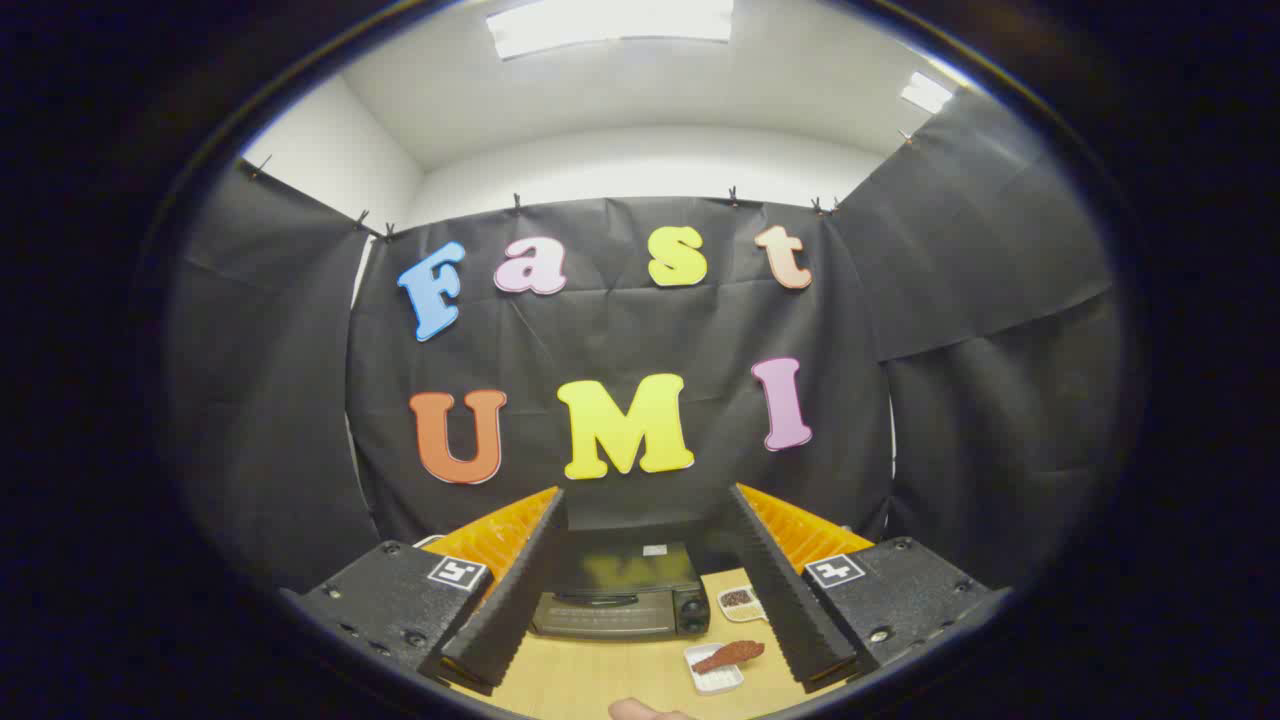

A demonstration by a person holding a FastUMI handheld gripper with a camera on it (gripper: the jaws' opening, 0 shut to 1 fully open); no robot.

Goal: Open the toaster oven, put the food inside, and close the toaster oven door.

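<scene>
A black toaster oven (620, 595) stands on the wooden table (600, 675) with its door closed, seen between my two fingers and well beyond them. A reddish-brown piece of food (730, 655) lies on a small white tray (712, 672) in front of the oven, to its right, close to my right finger. My gripper (650, 520) is open, held high above the table, with nothing between its fingers.
A second small white dish (740, 602) with dark bits stands right of the oven. The black booth cloth hangs just behind the oven. A fingertip (645, 710) of a person shows at the table's near edge.
</scene>
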